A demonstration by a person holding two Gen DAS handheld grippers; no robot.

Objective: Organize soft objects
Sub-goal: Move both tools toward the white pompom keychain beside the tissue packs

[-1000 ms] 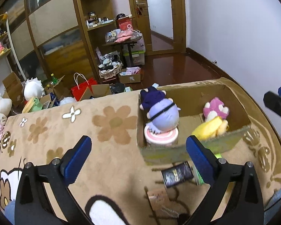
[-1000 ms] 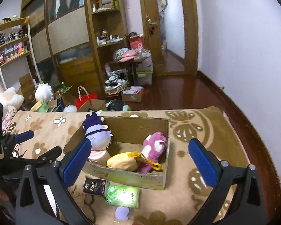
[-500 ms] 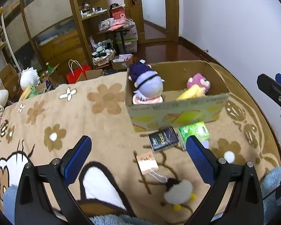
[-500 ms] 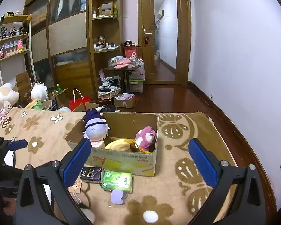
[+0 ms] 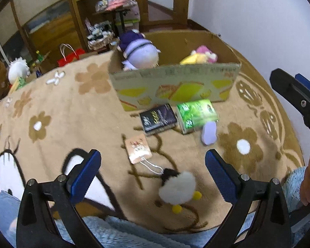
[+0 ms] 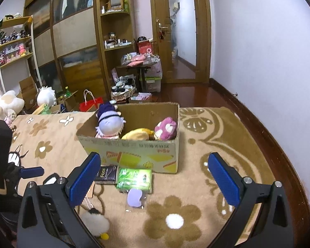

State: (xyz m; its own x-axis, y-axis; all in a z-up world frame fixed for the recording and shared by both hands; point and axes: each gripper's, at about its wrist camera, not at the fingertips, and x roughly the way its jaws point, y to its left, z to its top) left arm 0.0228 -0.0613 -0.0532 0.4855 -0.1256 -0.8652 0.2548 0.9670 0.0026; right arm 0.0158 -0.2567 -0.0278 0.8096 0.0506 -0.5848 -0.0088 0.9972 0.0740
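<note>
Both grippers, left (image 5: 150, 173) and right (image 6: 154, 177), had jaws wide open and empty. A white plush (image 5: 178, 187) lay on the rug (image 5: 76, 111) between the left jaws. Three plush toys sat in the box (image 6: 134, 155).

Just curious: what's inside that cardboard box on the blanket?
The cardboard box holds a purple-haired plush doll, a yellow plush and a pink plush. Its front wall hides their lower parts and the floor.
</note>
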